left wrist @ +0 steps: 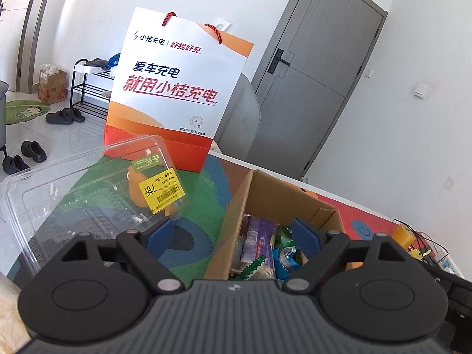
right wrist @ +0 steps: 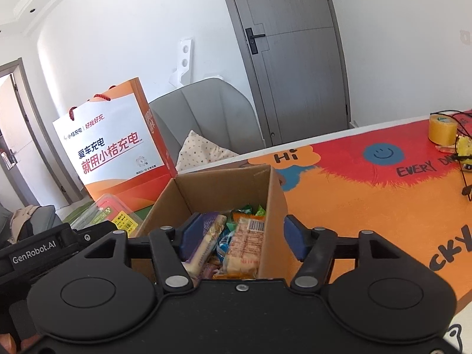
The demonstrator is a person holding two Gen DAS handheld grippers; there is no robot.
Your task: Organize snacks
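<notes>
Both grippers (left [left wrist: 233, 237], right [right wrist: 240, 236]) gape above snack box [right wrist: 274, 188].

The cardboard box [right wrist: 274, 194] is losing its near wall behind the right claw [right wrist: 240, 237], whose body is hiding lower snacks [right wrist: 244, 242]; at 3 o'clock, the surface [right wrist: 368, 206] is running off-frame.

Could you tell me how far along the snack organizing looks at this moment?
Barely started, by the look of it. The snack packets all sit jumbled in the cardboard box, and the clear plastic container beside it looks nearly empty. The left gripper and right gripper hover open over the box, holding nothing. All sorting remains.
</notes>
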